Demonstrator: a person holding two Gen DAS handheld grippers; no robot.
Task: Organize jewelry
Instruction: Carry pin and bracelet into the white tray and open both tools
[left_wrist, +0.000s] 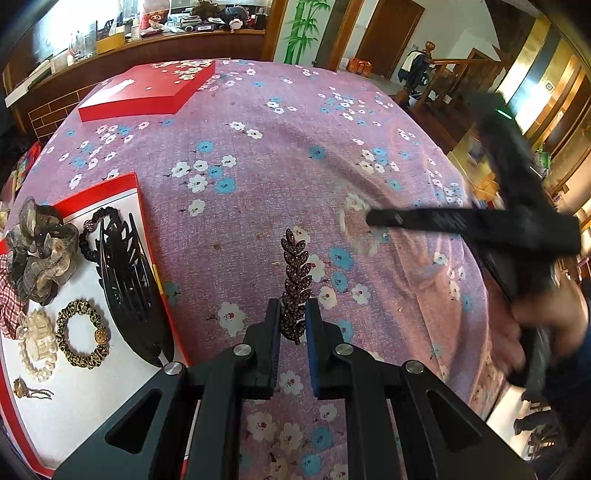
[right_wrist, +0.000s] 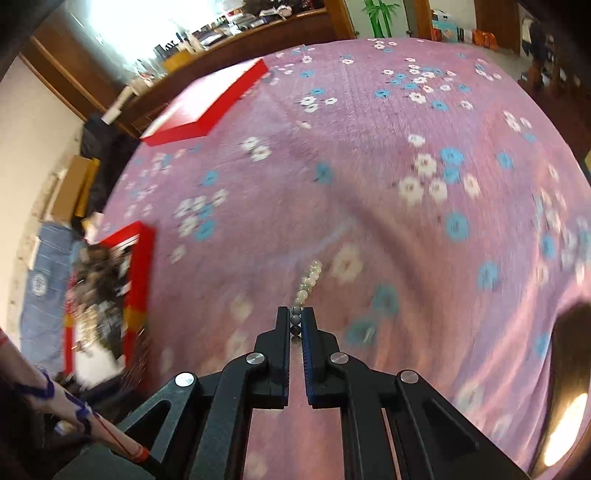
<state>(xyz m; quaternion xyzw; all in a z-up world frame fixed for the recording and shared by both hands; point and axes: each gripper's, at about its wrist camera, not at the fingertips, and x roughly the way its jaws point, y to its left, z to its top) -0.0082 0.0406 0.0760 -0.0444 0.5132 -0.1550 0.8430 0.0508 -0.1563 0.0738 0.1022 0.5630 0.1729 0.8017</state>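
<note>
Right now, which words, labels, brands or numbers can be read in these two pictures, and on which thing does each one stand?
No text can be read in either view.
Red lid: only white flower prints, no words.
Shelf boxes: labels too small to read.
Orange boxes: print too blurred to read.
Blue cloth: a round emblem, too blurred to read.
Hair clip and bead bracelet: no text on them.

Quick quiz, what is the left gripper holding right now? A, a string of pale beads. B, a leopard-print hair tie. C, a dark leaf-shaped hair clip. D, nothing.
C: the left gripper is shut on the dark leaf-shaped hair clip, which sticks out above the tablecloth.
</note>
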